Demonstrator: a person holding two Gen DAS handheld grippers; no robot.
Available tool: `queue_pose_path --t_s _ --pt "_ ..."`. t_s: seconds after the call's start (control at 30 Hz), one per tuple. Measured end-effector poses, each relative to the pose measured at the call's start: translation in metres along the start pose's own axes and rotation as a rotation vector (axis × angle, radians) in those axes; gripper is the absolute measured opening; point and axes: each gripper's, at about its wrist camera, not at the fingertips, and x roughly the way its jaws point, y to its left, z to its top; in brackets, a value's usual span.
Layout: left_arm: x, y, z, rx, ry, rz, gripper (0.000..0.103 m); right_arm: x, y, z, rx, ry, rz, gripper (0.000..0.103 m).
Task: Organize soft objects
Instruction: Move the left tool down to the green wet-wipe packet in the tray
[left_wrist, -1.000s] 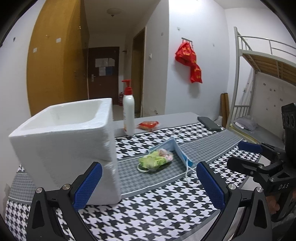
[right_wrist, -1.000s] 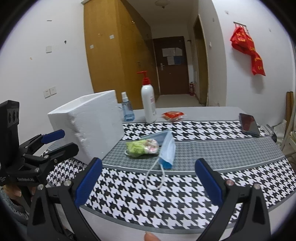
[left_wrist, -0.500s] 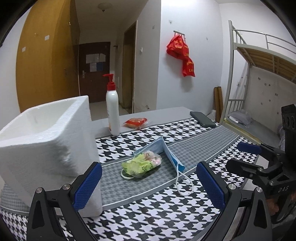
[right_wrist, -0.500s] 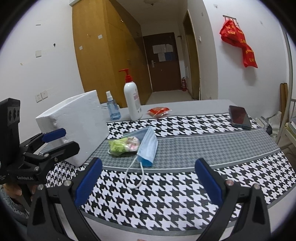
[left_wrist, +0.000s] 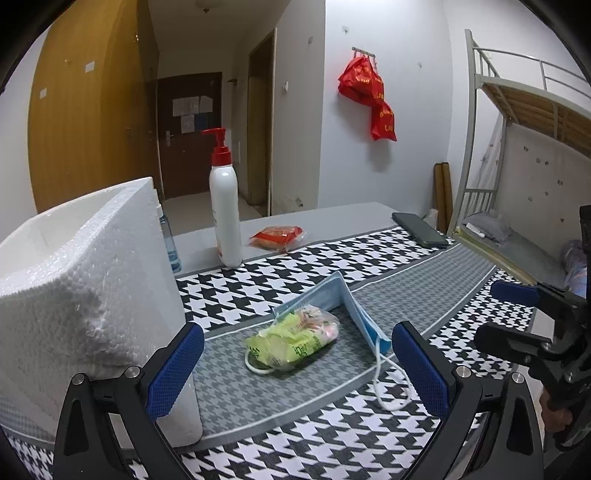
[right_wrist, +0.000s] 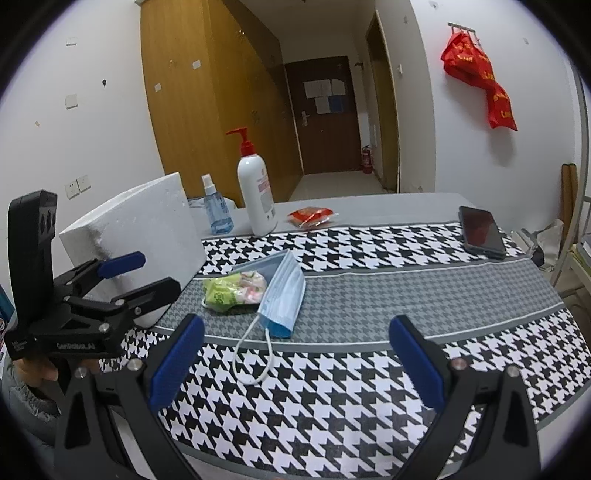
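"GenRobot.AI" is printed on the left gripper (right_wrist: 125, 275), lower left of the right wrist view. Both it and the right gripper (right_wrist: 295, 354) gape, holding nothing (closer than before) to the face mask (right_wrist: 284, 291) and snack bag (right_wrist: 232, 290) at centre frame.

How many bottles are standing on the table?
2: a tall white pump bottle with a red top at the table's far side, and a small blue spray bottle just left of it, behind the foam box, which could hide more.
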Motion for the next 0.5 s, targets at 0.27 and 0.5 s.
queue_pose_path --t_s 0.27,0.5 --pt "0.02 0.008 0.008 -0.004 0.031 0.016 0.102 0.016 -0.006 0.007 -0.004 0.026 0.002 0.101" --pt "0.036 -0.002 0.007 0.023 0.079 0.001 0.102 0.032 -0.016 0.012 0.009 0.066 0.0 0.101"
